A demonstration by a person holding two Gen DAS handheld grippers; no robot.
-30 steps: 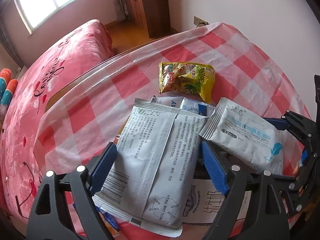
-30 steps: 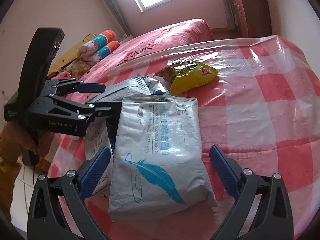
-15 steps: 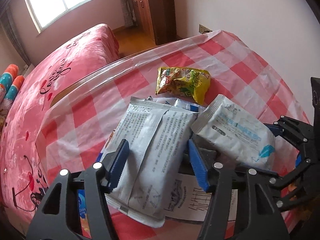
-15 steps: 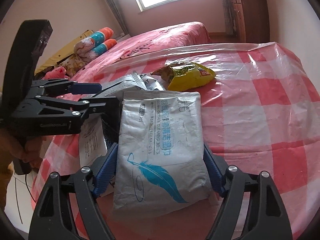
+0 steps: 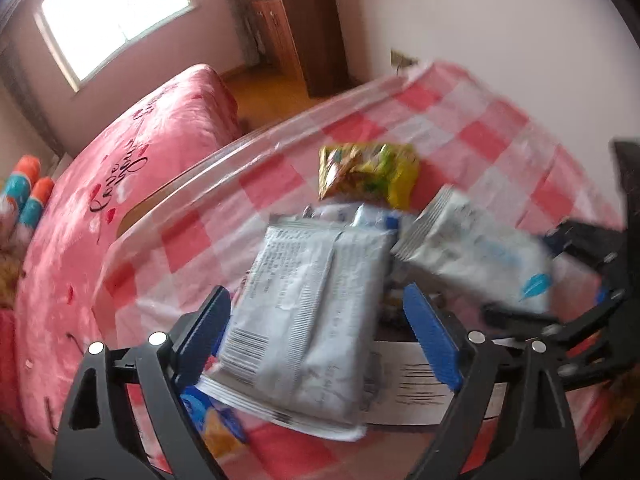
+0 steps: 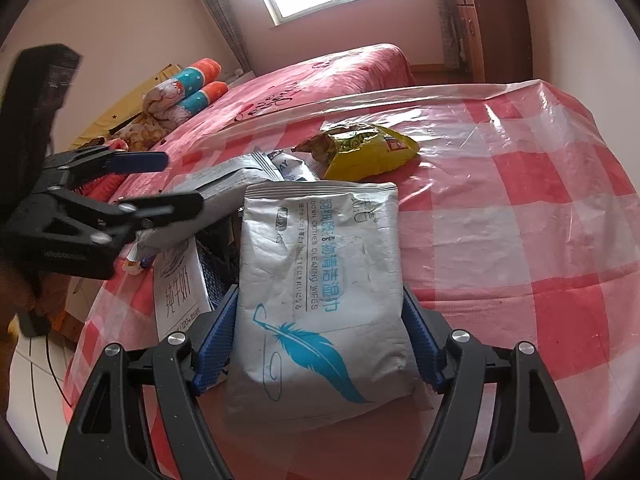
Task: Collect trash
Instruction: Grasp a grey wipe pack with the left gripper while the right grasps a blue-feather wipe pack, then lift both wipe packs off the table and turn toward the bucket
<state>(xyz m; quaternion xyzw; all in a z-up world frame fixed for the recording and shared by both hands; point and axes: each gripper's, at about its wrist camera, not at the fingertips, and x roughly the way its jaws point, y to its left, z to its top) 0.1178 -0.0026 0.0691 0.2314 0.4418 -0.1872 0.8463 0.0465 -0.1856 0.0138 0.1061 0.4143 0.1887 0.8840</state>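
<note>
My right hand-held gripper (image 6: 320,340) has its blue pads pressed on both long sides of the grey foil wet-wipe pack with the blue feather print (image 6: 320,280), so that piece of trash is pinched. My left hand-held gripper (image 5: 320,336) is opening: the flat grey sachet with the barcode (image 5: 304,320) lies between its pads, the right pad clearly off it, the left pad close to its edge. I judge that sachet could slide off toward the near table edge, since its lower end already overhangs the white printed carton (image 5: 420,376) beneath it. The picture is blurred, so I cannot tell whether anything is supporting it from below.

The two tools sit close together, and a swing inward could knock one against the other. The crumpled yellow snack bag (image 6: 360,148) lies farther back on the red-and-white checked plastic-covered table (image 6: 520,240), apart from both. To my right the table is bare, giving room to move; the pink bed (image 6: 320,76) borders the far side.
</note>
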